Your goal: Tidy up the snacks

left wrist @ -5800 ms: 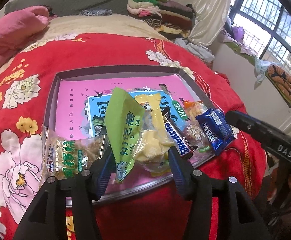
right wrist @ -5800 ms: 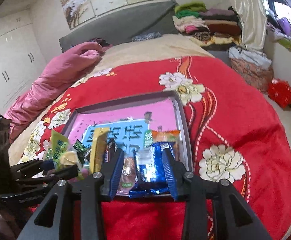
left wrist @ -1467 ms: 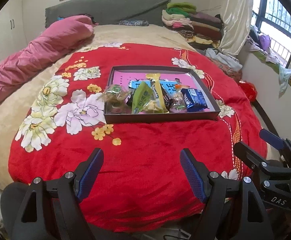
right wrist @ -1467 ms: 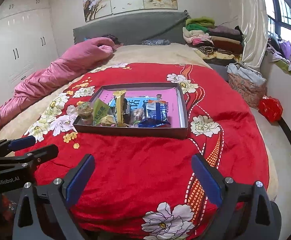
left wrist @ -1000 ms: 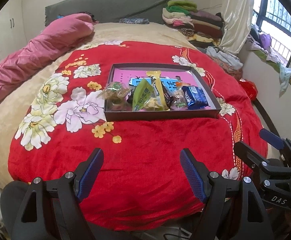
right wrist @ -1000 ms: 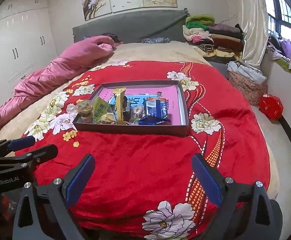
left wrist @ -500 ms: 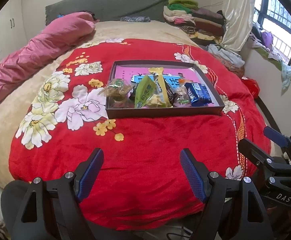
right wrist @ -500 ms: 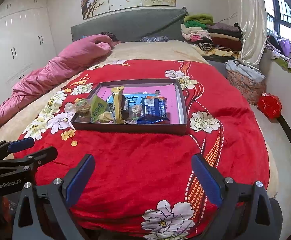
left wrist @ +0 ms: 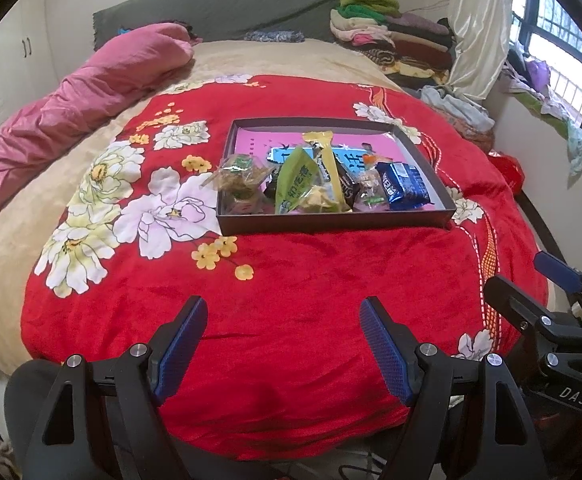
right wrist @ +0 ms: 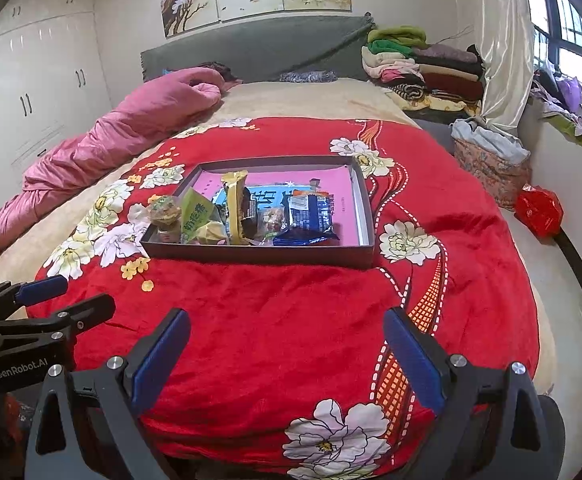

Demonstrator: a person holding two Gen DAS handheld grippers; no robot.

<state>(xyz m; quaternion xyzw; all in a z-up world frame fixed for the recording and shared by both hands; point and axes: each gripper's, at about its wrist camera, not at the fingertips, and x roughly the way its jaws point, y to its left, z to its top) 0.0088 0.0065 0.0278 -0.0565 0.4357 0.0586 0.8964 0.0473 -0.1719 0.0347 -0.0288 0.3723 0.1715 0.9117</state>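
On the far left a pink quilt lies rolled along the edge of the bed, which is covered with a red blanket printed with big flowers.

The left tool hangs over the near part of the blanket. Its jaws stand wide and there is nothing between them. In the right camera it appears at the left border, well apart from the snacks.

In the middle of the blanket sits a dark, shallow box with a pink bottom. Its long side runs left to right. All the snacks are inside, crowded against the near wall. From left to right: a clear bag of brown pieces; a green packet that leans with its top toward the head of the bed; a long yellow packet, whose long axis runs from the near wall toward the far wall; a dark chocolate bar lying along it in the same direction; a small clear sweet bag; and a blue biscuit pack lying flat, with its long axis also going away from the near wall.

The right tool is also over the near blanket, with jaws wide and empty.

Far right, a stack of folded clothes rests beside the curtain.
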